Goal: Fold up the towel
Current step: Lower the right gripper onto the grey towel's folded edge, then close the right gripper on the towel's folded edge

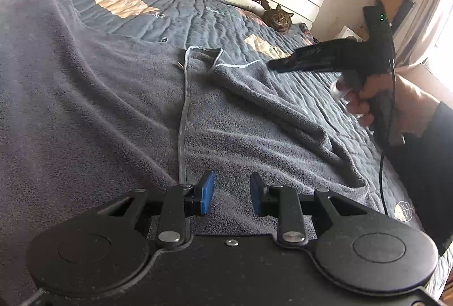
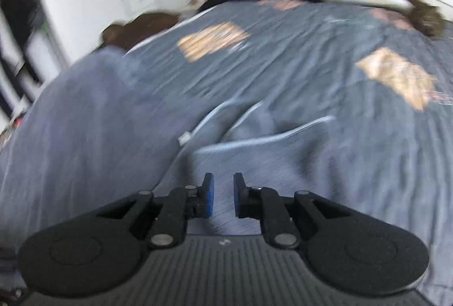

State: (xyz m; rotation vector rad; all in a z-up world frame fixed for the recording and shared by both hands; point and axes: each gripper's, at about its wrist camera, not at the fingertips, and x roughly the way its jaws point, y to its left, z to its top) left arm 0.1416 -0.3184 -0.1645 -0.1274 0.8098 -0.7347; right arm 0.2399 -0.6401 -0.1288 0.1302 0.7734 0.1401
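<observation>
A: Start at the left. What lies there?

B: The towel [image 1: 99, 96], grey, spread over the bed [image 1: 175, 20]. Its pale hem [image 1: 182, 122] runs away from the camera, and right of that a flap is turned over and rumpled. I judge the fold is begun but not squared.

A: And the left gripper [image 1: 232, 192]?

B: It sits low over the towel just by the near end of the hem, likely to keep that edge in reach. Its pads stand a little apart. Cloth shows between them, but nothing looks pinched.

A: Further right?

B: A cat [image 1: 280, 18] sits far back on the bed, well clear. Then the right gripper [image 2: 223, 198], in a hand [image 1: 396, 105], hangs above the flap's corner. Its own view is blurred, yet a narrow gap shows between the pads, with nothing in it.

A: So neither holds the towel?

B: Not that I can see.
</observation>
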